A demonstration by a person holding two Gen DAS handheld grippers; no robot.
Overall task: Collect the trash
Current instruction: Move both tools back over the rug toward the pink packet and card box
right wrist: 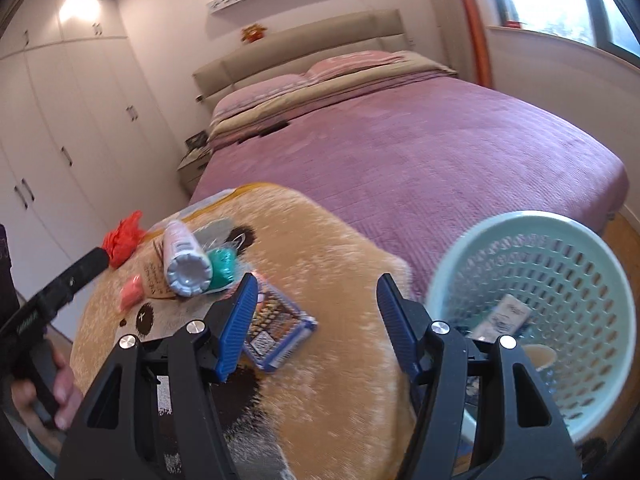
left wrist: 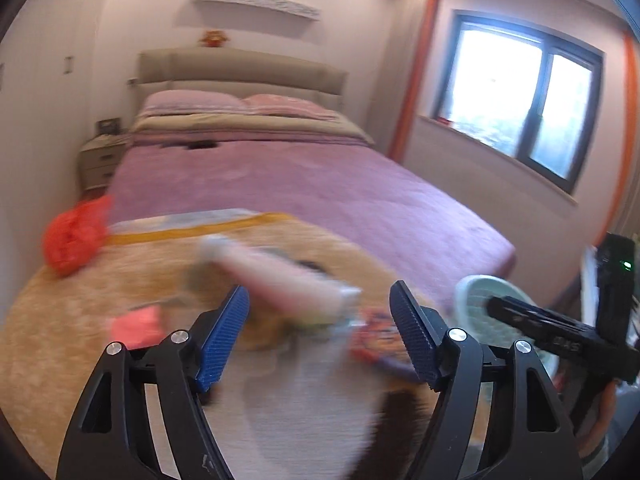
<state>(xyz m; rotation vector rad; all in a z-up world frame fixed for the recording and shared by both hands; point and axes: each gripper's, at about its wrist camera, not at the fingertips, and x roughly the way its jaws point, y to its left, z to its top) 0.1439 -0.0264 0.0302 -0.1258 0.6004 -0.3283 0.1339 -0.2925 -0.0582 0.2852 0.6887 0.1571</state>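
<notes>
Trash lies on a fluffy tan blanket (right wrist: 340, 360) at the foot of the bed. A pink-and-white bottle (right wrist: 186, 260) lies beside a green wrapper (right wrist: 222, 264), with a blue snack packet (right wrist: 276, 328) nearer and a small pink piece (right wrist: 130, 294) to the left. My right gripper (right wrist: 316, 284) is open above the blanket, the blue packet just by its left finger. My left gripper (left wrist: 320, 296) is open with nothing in it; the blurred bottle (left wrist: 280, 280) lies beyond its fingertips. A mint mesh basket (right wrist: 592, 264) at the right holds a carton (right wrist: 504, 316).
A red plastic bag (right wrist: 124, 236) sits at the blanket's far left edge. Behind it stretches the purple bed (right wrist: 420, 152), with white wardrobes (right wrist: 60, 120) on the left and a window (left wrist: 520, 92) on the right. A hand (right wrist: 60, 384) holds the left gripper's handle.
</notes>
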